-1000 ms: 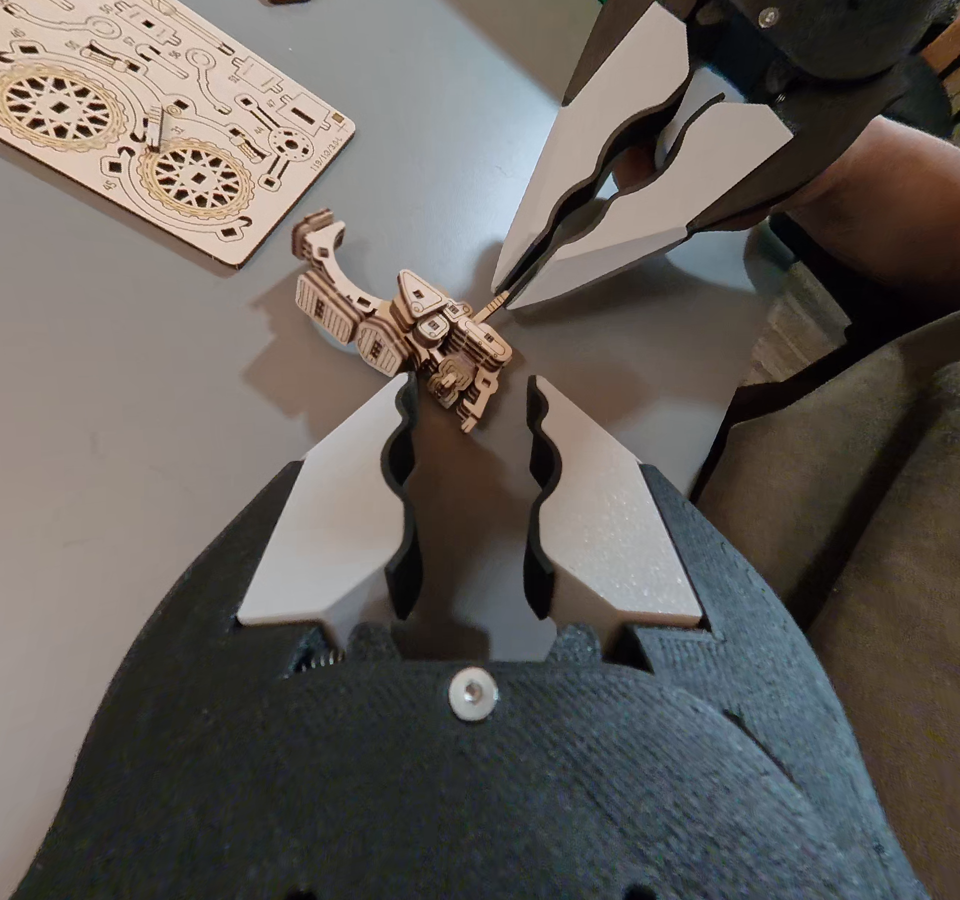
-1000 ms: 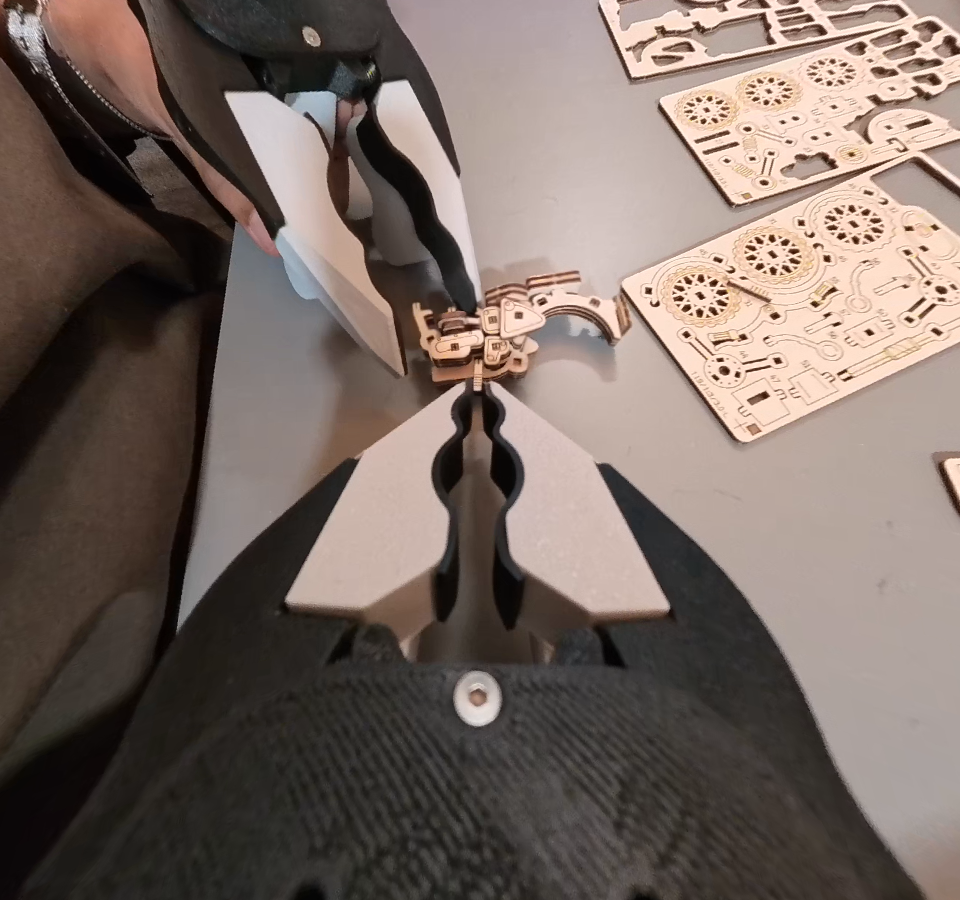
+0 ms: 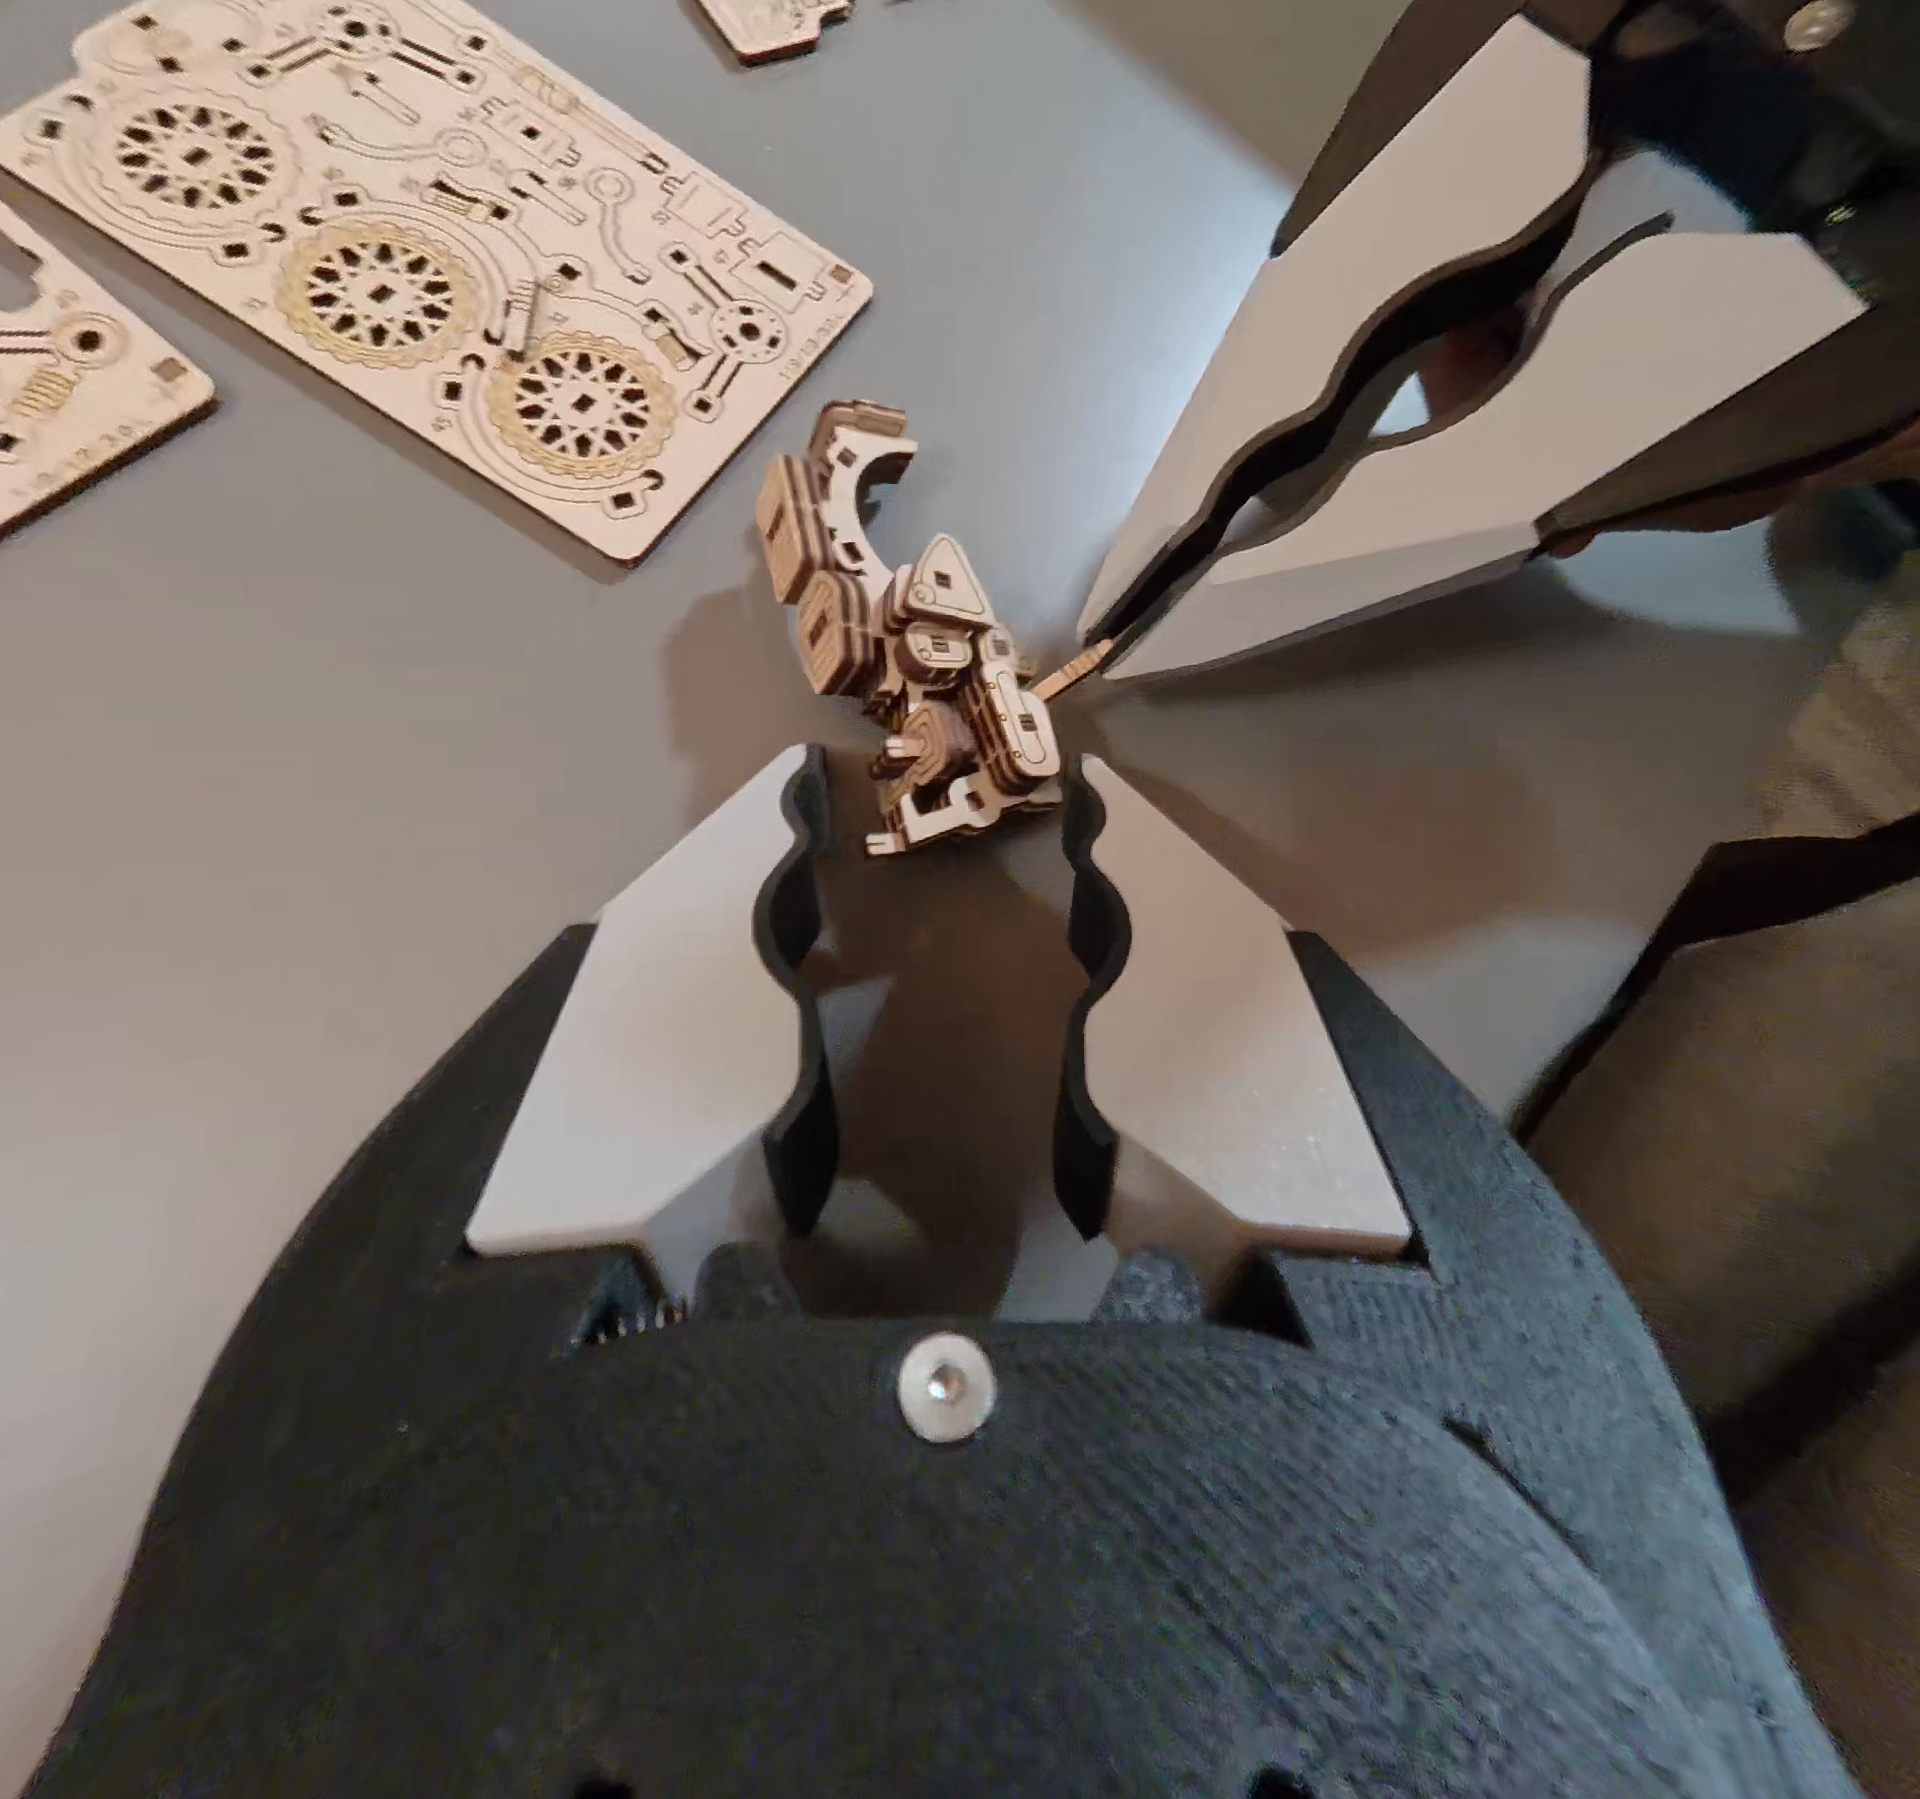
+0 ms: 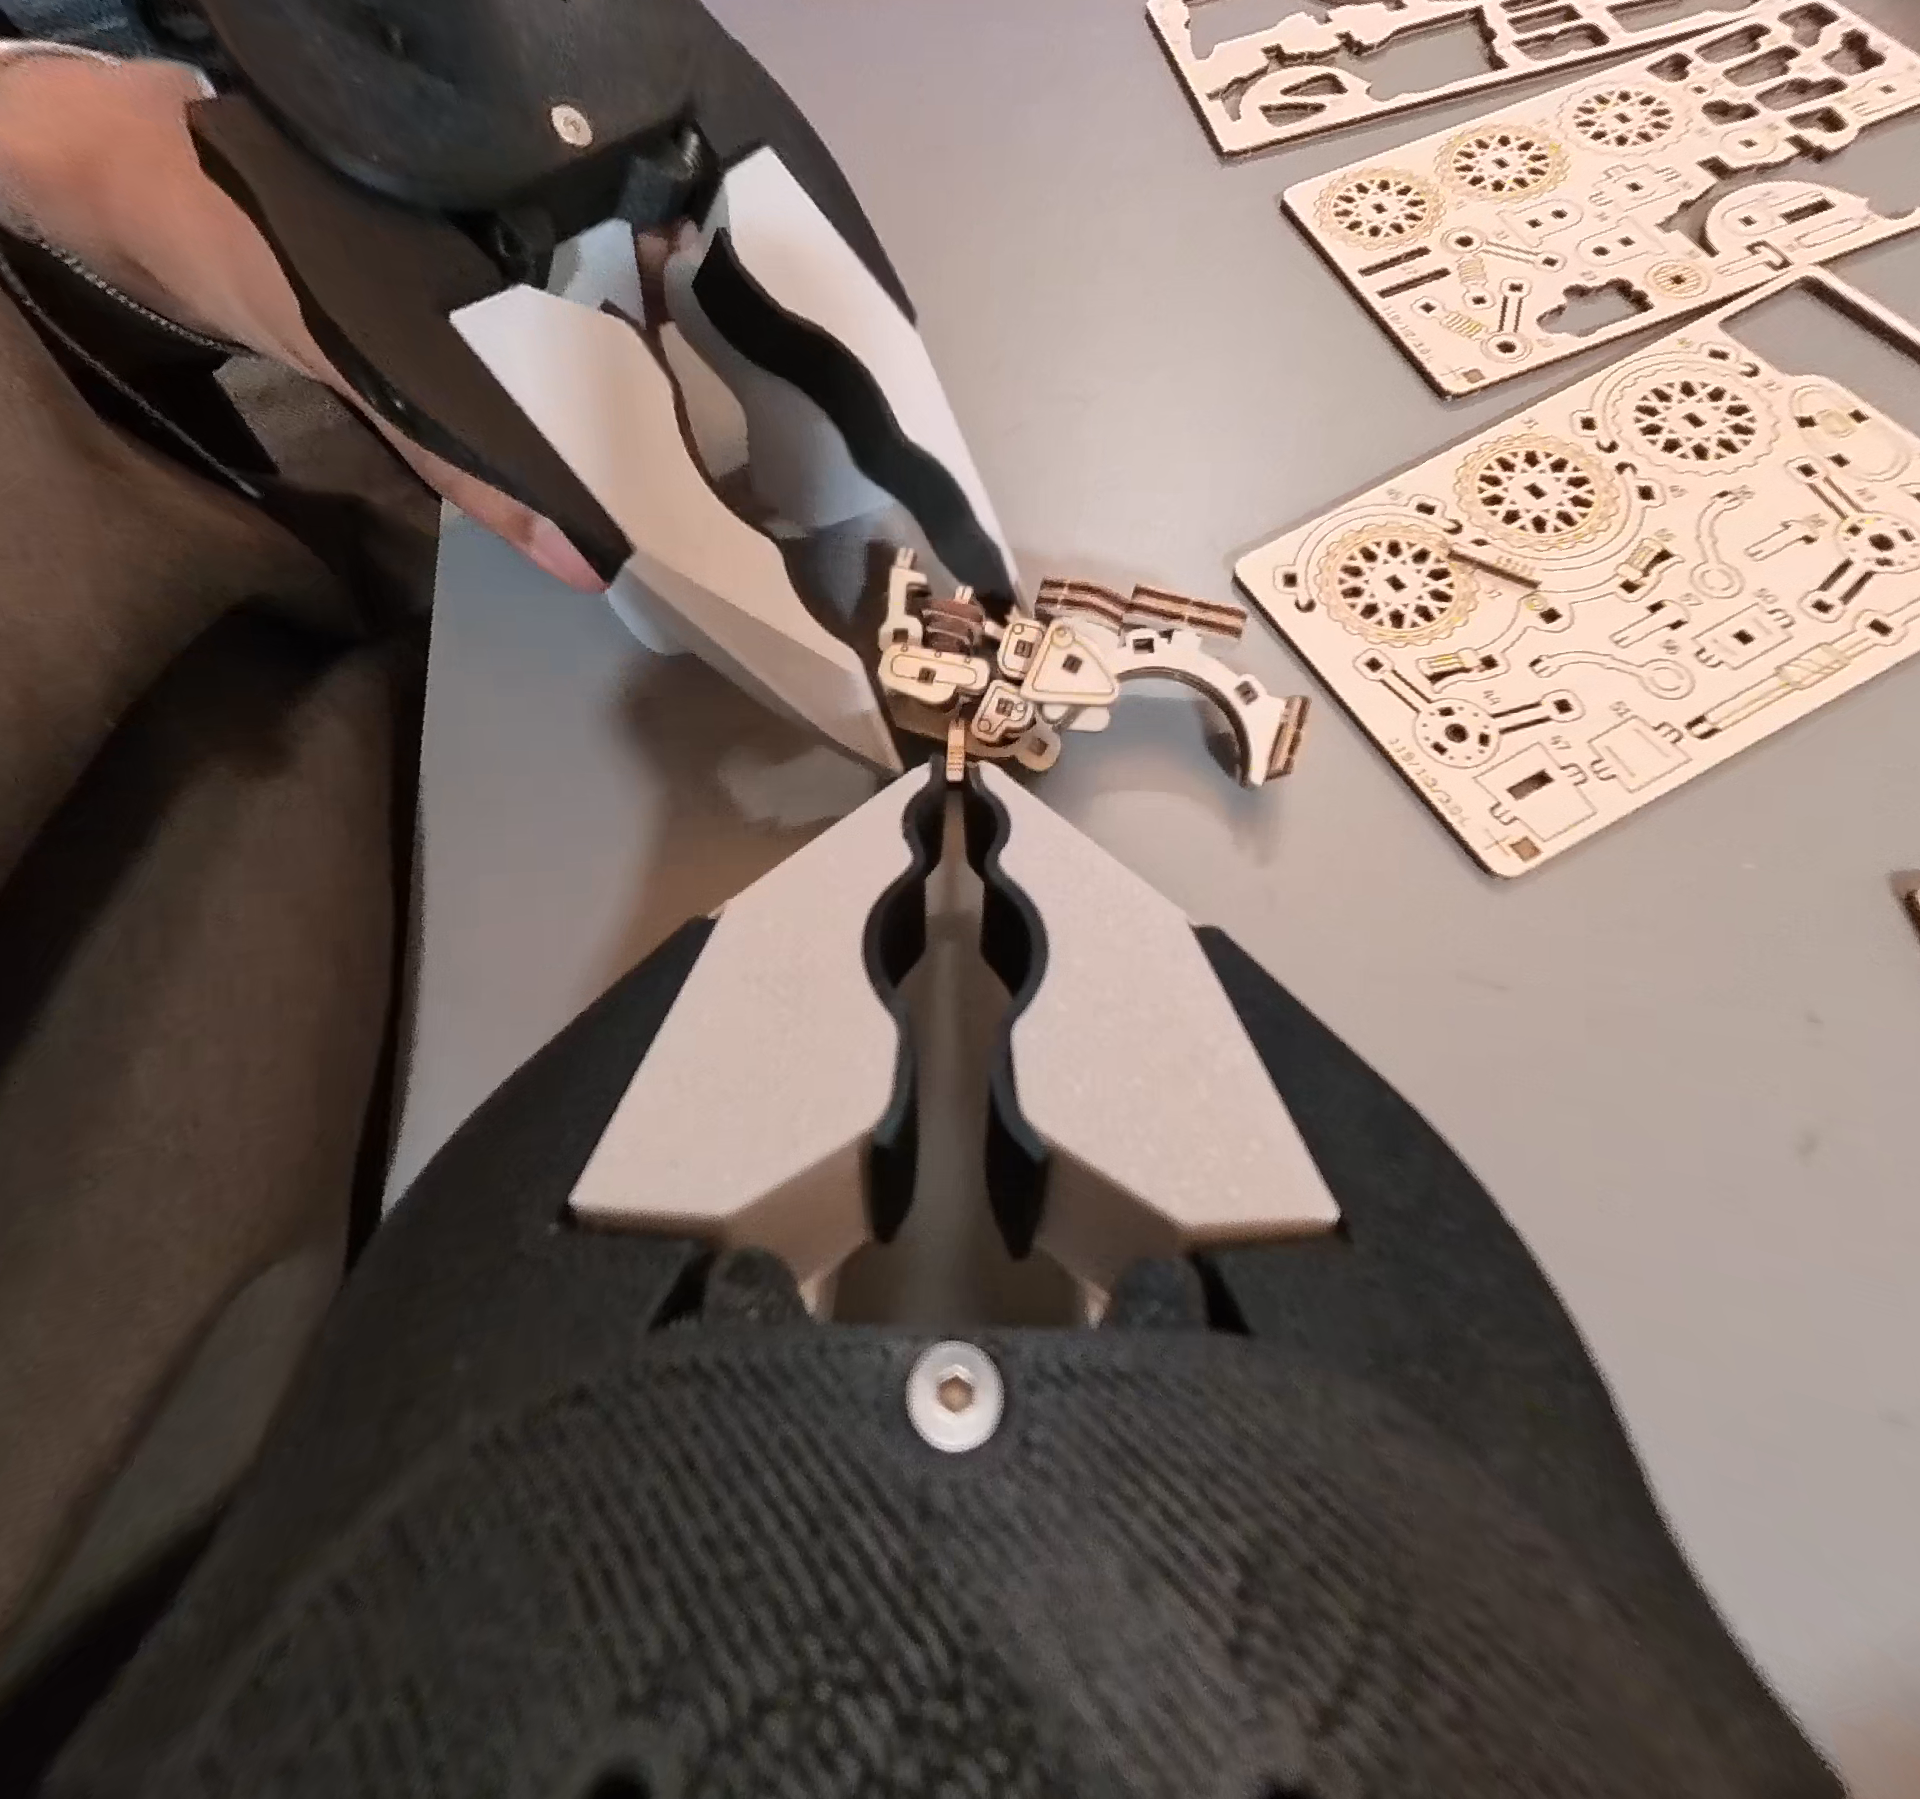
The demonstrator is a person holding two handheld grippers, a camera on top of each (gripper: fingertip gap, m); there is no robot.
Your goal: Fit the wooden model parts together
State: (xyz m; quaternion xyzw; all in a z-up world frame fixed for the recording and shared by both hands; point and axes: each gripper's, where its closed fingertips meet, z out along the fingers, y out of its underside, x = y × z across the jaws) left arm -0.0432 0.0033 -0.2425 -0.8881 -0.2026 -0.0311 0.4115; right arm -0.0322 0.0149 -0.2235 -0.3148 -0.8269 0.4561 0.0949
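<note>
The right gripper [image 4: 951, 781] is closed on a small wooden peg [image 4: 954, 750] whose far end meets the model [image 4: 1023, 684] at 12 o'clock from the fingertips. The left gripper [image 4: 940, 653] enters from 10 o'clock with its fingers spread, one on either side of the model's left end. Three part sheets [image 4: 1621, 606] lie flat on the grey table [image 4: 1351, 1074] at 1 to 3 o'clock, well apart from the model.

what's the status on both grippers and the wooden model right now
Left gripper open, straddling the small half-built wooden model. Right gripper shut on thin wooden peg, tip at model. Nothing in the way.
</note>
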